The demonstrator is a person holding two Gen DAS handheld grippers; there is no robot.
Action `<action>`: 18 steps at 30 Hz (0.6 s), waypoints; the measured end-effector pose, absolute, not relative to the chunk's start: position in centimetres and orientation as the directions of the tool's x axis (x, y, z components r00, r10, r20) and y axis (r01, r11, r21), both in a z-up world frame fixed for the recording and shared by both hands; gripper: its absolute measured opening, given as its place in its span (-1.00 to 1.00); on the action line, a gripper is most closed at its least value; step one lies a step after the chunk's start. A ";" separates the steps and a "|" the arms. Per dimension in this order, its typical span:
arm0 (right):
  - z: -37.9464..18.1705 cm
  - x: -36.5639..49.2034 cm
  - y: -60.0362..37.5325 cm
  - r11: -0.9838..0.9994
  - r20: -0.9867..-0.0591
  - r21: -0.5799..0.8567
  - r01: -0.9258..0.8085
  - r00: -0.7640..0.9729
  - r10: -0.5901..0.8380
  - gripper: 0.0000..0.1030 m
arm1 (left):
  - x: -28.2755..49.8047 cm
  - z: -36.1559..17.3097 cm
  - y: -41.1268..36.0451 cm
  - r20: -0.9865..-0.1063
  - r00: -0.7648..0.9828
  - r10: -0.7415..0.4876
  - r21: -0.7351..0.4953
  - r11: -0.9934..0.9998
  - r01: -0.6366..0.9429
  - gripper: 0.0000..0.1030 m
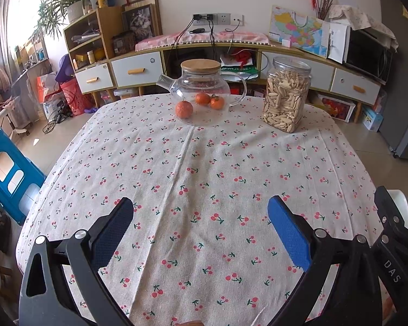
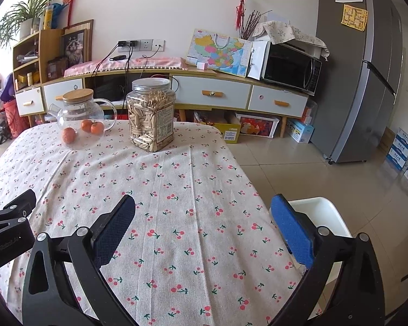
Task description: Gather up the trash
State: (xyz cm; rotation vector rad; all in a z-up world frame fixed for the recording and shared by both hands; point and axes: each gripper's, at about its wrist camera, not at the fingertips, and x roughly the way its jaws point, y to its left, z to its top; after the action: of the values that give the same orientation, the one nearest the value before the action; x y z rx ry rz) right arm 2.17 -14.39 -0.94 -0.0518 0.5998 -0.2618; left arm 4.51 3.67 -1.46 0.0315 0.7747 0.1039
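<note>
Both tools (image 1: 201,206) (image 2: 204,206) agape, empty

The right gripper (image 2: 202,203) hangs spread over the cherry tablecloth (image 2: 176,190), beside what looks like a white bin (image 2: 323,212).

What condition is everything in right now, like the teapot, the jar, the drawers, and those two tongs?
Left tongs: open, holding nothing, over the tablecloth.
Right tongs: open, holding nothing.
Glass teapot: upright, bamboo lid on.
Seed jar: upright, lid on, nearly full.
Oranges: whole, unpeeled, at the teapot.
Drawers: all shut.
Microwave: door shut, cloth draped on top.
Fridge: doors shut.
White bin: beside the table; contents hidden.
</note>
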 end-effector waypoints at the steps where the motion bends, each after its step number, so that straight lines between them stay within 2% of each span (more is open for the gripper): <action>1: -0.9 2.2 -14.4 0.966 -0.551 -0.124 0.228 0.793 -0.258 0.86 | 4.5 -1.5 3.7 -0.697 0.710 0.105 0.066 0.994 -0.082 0.87; 18: -1.4 2.1 -14.5 0.967 -0.561 -0.126 0.222 0.788 -0.253 0.86 | 4.8 -1.8 3.3 -0.700 0.707 0.104 0.068 0.995 -0.079 0.87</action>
State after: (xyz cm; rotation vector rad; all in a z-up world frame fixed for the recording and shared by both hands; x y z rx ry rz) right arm 2.09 -14.46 -1.36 -0.0540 0.6124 -0.2560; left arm 4.78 3.28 -1.78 0.0337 0.7796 0.1018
